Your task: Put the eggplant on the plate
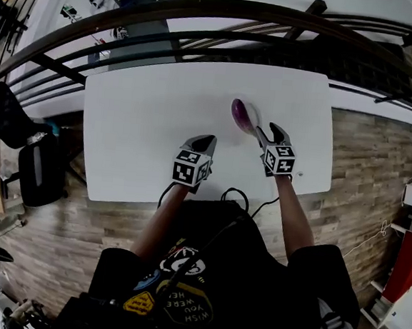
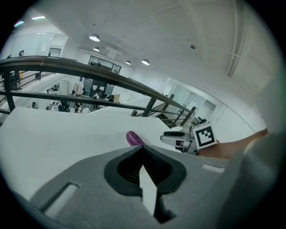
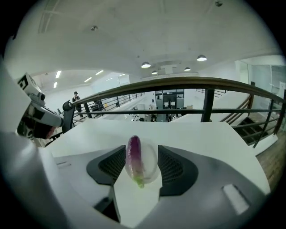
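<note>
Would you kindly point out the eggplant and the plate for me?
eggplant (image 3: 134, 156), right gripper view, purple middle of its body.
plate (image 3: 150, 163), right gripper view, bare part right of the eggplant.

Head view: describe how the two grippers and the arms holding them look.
The left gripper and right gripper are grey, tapering two-jaw tools with black ribbed pads. Each carries a white cube printed with black square markers. A black cable loops behind them. The person wears a black short-sleeved T-shirt with a printed front.
</note>
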A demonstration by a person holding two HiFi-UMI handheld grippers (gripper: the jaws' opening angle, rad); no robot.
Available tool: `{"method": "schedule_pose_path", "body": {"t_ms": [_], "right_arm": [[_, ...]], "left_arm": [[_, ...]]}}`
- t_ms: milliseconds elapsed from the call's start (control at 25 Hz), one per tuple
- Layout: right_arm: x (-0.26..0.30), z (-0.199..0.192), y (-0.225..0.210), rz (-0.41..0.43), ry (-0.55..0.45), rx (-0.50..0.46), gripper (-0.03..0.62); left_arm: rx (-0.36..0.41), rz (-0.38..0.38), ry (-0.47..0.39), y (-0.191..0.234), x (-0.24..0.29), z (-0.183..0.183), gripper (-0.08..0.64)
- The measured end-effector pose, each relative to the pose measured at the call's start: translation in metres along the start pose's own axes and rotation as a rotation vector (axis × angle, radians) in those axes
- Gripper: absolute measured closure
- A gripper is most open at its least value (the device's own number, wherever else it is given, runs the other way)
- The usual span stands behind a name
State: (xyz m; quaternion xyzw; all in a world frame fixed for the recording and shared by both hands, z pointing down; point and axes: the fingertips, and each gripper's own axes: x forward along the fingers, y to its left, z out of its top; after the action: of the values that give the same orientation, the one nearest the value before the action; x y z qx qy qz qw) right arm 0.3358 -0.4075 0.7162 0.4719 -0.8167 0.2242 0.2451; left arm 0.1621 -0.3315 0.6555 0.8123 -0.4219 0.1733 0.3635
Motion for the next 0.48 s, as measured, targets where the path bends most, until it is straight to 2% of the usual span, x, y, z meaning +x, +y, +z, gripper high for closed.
{"method": "schedule_pose_path", "body": {"t_ms": [280,480], "right_arm": [[-0.099,0.011,0.029,-0.007,-0.206,0.032,0.39],[-0.161,0.002,0.06,0.035,-0.288,0.094,0.402]], "left_arm": [[0.063,-0.003,-0.058,-0.051,-0.033,-0.013,0.555],[0.116,-0.011,-0.102,-0.094,-0.057,-0.023,0.555]]}}
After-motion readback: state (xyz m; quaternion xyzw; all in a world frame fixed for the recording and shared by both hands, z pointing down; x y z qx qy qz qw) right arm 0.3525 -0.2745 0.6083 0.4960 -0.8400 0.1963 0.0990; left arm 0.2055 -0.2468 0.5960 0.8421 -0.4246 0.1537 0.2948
